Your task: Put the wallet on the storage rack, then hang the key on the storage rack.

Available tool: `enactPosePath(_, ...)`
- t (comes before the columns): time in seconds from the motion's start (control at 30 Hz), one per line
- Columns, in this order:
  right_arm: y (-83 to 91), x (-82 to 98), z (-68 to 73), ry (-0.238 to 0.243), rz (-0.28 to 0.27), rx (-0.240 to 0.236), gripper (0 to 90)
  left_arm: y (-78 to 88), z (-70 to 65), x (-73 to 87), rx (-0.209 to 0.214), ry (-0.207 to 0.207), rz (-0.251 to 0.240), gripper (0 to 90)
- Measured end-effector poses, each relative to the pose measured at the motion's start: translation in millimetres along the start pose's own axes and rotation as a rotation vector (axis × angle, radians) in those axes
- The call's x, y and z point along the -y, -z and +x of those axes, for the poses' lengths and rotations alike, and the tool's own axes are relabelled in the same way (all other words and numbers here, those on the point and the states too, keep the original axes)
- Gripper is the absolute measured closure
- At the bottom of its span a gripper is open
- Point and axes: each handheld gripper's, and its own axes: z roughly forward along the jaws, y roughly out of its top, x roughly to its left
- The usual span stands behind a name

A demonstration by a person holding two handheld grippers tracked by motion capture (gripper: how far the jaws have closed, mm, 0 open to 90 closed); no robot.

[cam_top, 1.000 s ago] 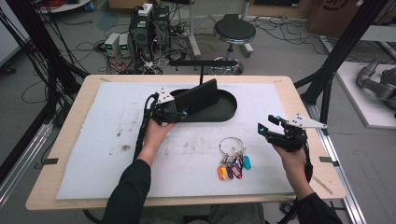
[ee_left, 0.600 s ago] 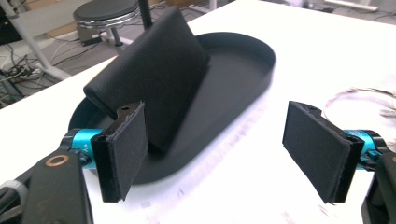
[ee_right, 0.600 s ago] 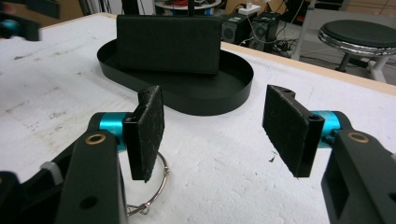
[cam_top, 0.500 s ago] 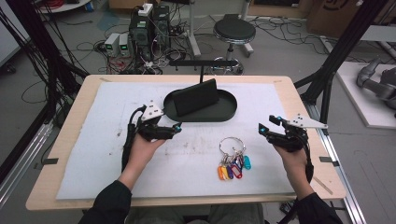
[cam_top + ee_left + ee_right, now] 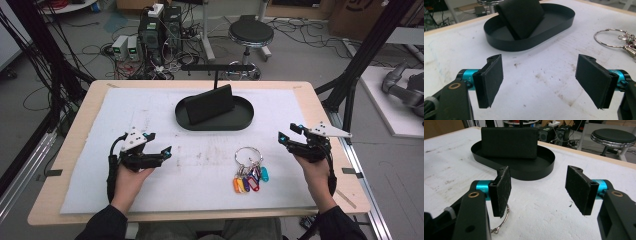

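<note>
Gaping wide, L gripper [image 5: 539, 82] grips nothing, jaws over bare mat [image 5: 150, 115]. R gripper [image 5: 537, 192] also spread wide, empty. Keys [image 5: 248, 172] lie on mat btwn both grippers, nearer R; wallet [image 5: 211, 104] stands in tray [image 5: 240, 121].

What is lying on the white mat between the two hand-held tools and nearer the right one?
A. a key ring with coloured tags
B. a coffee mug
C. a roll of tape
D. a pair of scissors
A: a metal key ring with coloured tags lies flat on the mat, left of the right tool, in front of the black tray.
</note>
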Motion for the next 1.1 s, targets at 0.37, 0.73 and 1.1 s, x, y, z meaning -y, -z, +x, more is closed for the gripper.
enactPosePath(0.37,0.0,-0.3,3.1,0.005,-0.004,0.004,37.4,1.9,-0.1,2.2,0.0,0.008,-0.007,22.6)
enactPosePath(0.73,9.2,-0.2,2.6,-0.002,-0.018,-0.005,34.3,9.8,11.0,1.1,-0.022,0.02,-0.06,22.9)
enactPosePath(1.1,9.9,10.6,1.4,-0.01,0.017,-0.039,34.0,12.8,11.8,2.6,-0.016,-0.013,-0.089,23.1)
